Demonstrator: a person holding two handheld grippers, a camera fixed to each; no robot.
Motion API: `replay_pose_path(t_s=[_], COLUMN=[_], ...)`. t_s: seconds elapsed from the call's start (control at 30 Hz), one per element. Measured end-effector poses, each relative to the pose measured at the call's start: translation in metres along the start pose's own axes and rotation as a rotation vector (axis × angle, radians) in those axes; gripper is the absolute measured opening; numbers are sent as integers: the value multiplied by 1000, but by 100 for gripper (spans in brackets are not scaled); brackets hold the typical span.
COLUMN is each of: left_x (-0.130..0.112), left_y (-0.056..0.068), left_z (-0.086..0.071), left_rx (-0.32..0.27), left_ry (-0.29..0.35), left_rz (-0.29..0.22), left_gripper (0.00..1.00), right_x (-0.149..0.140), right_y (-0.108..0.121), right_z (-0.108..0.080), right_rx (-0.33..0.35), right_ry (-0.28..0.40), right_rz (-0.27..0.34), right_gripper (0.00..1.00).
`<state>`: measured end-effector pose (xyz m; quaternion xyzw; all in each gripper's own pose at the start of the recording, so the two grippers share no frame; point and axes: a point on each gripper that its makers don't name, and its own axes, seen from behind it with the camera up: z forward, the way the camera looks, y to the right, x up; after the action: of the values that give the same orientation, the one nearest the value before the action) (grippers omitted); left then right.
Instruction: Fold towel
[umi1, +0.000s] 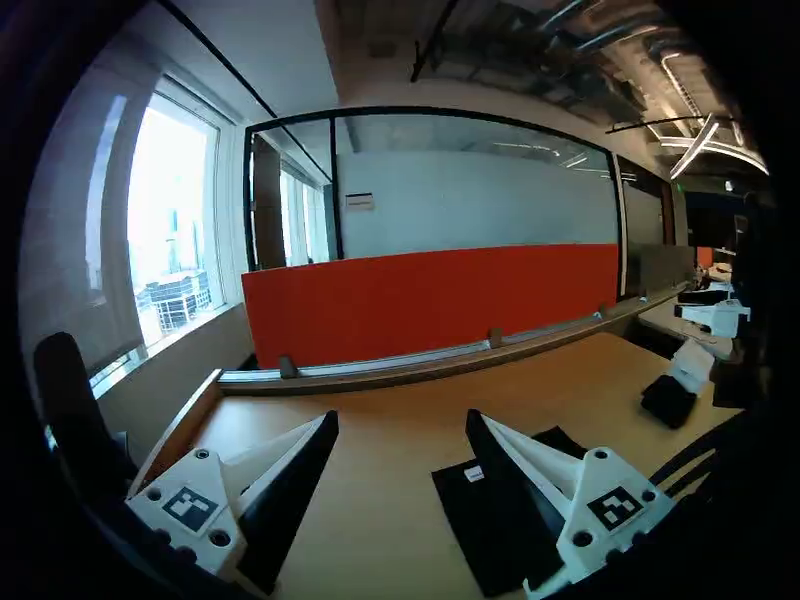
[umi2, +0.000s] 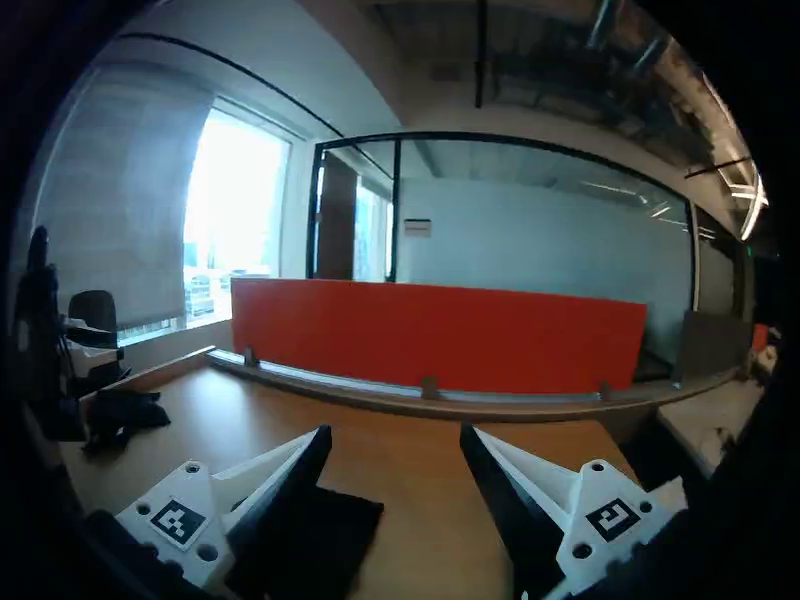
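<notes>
The left tool and right tool hover wide open and empty, flanking the flat black towel at the near edge of the table, likely poised to take its corners.

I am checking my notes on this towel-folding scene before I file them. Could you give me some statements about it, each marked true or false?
1. The left gripper is open and holds nothing. True.
2. The divider behind the desk is blue. False: it is orange-red.
3. A black towel lies on the wooden desk. True.
4. The right gripper is shut on the towel. False: it is open and grips nothing.
</notes>
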<state>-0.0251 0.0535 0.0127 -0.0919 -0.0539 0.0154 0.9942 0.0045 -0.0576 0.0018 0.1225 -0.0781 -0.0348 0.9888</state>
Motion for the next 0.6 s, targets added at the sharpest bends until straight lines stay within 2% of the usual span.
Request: replay_pose_path(t_s=[0.17, 0.27, 0.6], left_x=[-5, -11, -40], left_y=[14, 16, 30], left_z=[1, 1, 4], left_rx=[-73, -94, -164], left_ry=[-35, -56, -135], left_rz=[-16, -10, 44], left_gripper=[94, 94, 94], right_x=[-7, -13, -42], right_y=[-15, -21, -44], right_z=[3, 3, 4], right_rx=[74, 104, 201], right_ry=[-51, -80, -174], right_rz=[-52, -71, -101], right_gripper=[99, 99, 100])
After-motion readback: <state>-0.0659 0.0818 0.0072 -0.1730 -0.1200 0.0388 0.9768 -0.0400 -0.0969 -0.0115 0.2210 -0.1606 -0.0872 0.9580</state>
